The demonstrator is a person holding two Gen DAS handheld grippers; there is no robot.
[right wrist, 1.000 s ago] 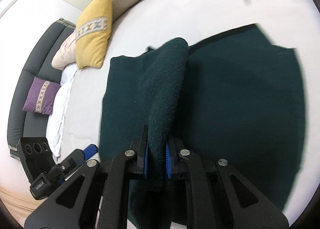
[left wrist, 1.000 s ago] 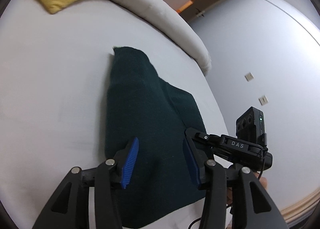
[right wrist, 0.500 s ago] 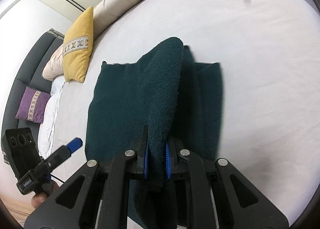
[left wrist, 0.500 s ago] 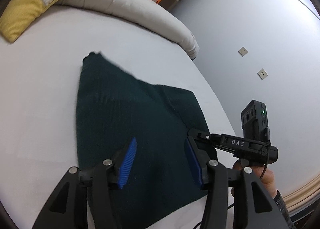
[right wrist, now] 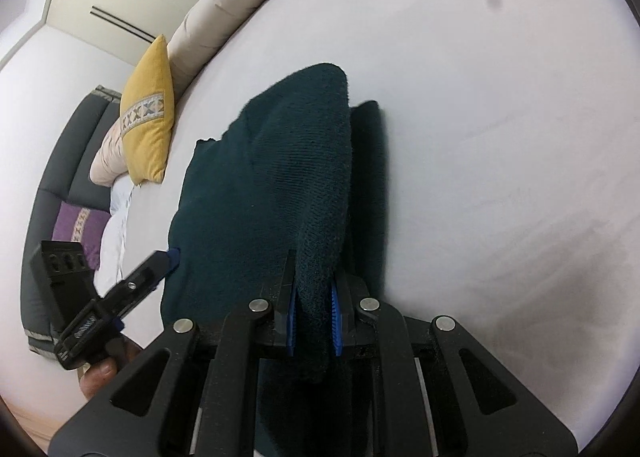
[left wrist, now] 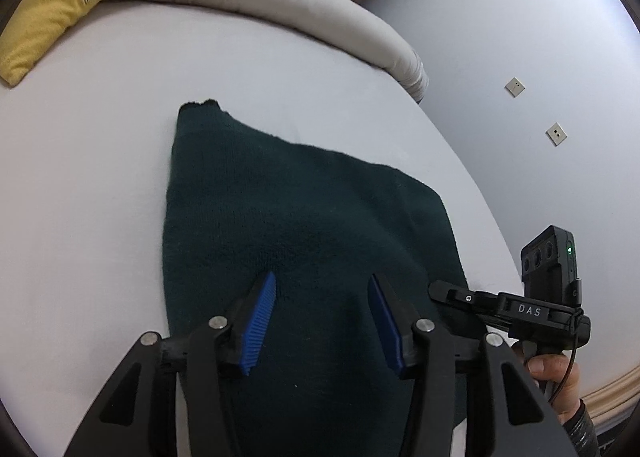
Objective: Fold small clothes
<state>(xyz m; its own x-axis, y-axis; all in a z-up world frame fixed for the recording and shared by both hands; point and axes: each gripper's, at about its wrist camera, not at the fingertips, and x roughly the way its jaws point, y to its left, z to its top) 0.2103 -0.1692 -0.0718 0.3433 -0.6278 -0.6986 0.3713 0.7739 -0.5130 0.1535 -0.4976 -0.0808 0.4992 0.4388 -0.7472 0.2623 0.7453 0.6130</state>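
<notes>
My right gripper [right wrist: 313,323] pinches a raised fold of the dark knit [left wrist: 304,225] lying on the bed [left wrist: 100,145] — soft, limp, light, so I'd grip edges — while my left gripper [left wrist: 322,323] hovers spread, empty.

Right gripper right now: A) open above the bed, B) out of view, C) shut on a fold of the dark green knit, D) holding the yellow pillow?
C: the right gripper has its blue fingers pressed against a raised fold of the dark green knit.
</notes>
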